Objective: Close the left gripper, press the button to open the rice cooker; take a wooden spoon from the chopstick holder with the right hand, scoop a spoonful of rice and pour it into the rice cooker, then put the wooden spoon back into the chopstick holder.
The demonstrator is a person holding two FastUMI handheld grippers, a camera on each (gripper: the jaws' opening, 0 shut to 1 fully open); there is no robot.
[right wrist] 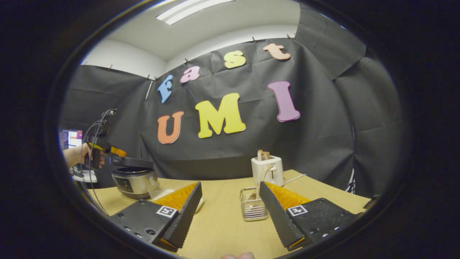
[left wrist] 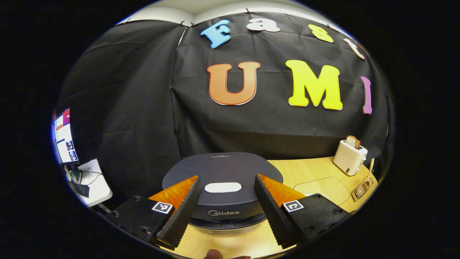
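Left tool (left wrist: 226, 201) fingers spread apart, level; right tool (right wrist: 230, 212) likewise parted, held low

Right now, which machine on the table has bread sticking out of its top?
The cream-white toaster, with a brown bread slice poking from its slot. The dark grey, flat-lidded rice cooker has nothing on top and its lid is down.

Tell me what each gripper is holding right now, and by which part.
Nothing is held. The left gripper is open above the rice cooker's lid; the right gripper is open, short of the wooden spoon in the chopstick holder.
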